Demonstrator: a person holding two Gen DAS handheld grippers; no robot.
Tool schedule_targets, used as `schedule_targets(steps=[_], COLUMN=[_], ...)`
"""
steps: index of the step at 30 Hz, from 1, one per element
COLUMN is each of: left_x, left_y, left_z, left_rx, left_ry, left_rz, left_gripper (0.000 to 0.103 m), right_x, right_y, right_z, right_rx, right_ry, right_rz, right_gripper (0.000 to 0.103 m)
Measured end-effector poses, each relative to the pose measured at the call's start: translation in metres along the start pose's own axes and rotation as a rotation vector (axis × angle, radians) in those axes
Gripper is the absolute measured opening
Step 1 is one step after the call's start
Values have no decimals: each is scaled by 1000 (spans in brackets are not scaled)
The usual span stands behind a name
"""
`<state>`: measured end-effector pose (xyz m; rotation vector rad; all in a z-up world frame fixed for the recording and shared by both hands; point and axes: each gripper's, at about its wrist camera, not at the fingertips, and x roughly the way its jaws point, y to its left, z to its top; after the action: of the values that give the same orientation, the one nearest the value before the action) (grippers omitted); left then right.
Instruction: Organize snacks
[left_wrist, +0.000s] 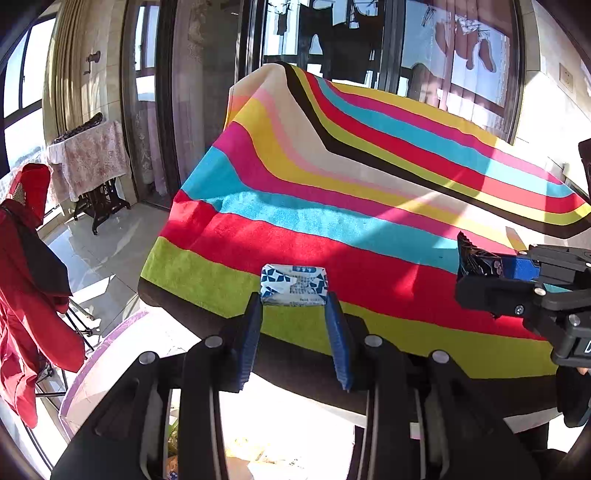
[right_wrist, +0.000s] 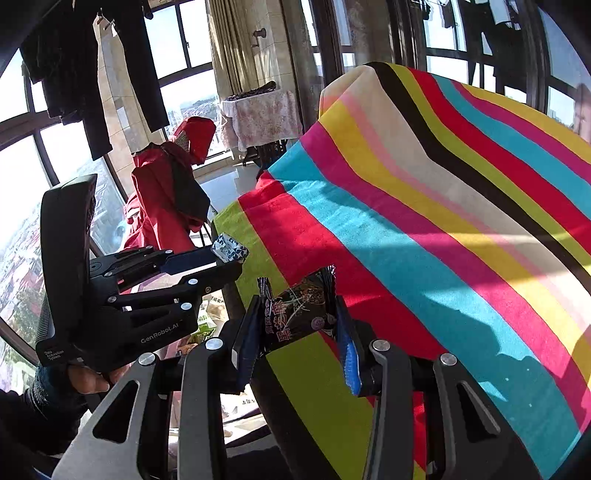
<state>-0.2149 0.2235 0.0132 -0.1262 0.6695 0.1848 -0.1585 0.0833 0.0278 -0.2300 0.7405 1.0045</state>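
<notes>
My left gripper (left_wrist: 294, 301) is shut on a small blue-and-white snack packet (left_wrist: 294, 284) and holds it over the near edge of the striped cloth (left_wrist: 332, 192). It also shows in the right wrist view (right_wrist: 231, 253) at the left, with the packet (right_wrist: 229, 248) at its tips. My right gripper (right_wrist: 297, 321) is shut on a black snack packet (right_wrist: 297, 314) above the cloth's near edge (right_wrist: 424, 221). In the left wrist view it (left_wrist: 491, 267) enters from the right holding the black packet (left_wrist: 476, 260).
The cloth covers a table. Below its near edge a pale purple container rim (left_wrist: 107, 354) and several snack bags (right_wrist: 207, 325) show. A red jacket (left_wrist: 26, 288) hangs at the left. A small draped table (left_wrist: 88, 155) stands by the windows.
</notes>
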Motion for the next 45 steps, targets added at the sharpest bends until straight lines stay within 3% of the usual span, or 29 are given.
schedule_targets(steps=[8, 16, 32, 33, 34, 35, 37, 40, 45], left_x=[-13, -17, -59, -61, -64, -69, -83, -108, -130], left_y=[46, 83, 133, 135, 136, 138, 139, 135, 128], left_z=[-37, -65, -77, -76, -75, -74, -70, -60, -41], left_rx=[-71, -161, -279, -284, -290, -299, -314, -283, -245], left_ry=[74, 130, 51, 40, 25, -2, -85, -204, -239], left_rz=[122, 185, 293, 289, 279, 269, 265, 260, 331], left_gripper=[35, 35, 37, 40, 58, 86, 101, 101, 101], right_x=[27, 61, 83, 82, 80, 78, 75, 68, 55], right_y=[64, 108, 163, 163, 165, 165, 166, 164, 156], right_z=[-3, -18, -31, -31, -32, -32, -31, -27, -19], right_rx=[-152, -283, -396, -390, -384, -381, -380, -357, -275], right_ry=[65, 172, 253, 252, 248, 242, 236, 238, 226], right_rz=[75, 110, 173, 179, 184, 185, 190, 212, 217], right_gripper=[39, 39, 43, 57, 75, 82, 87, 87, 87])
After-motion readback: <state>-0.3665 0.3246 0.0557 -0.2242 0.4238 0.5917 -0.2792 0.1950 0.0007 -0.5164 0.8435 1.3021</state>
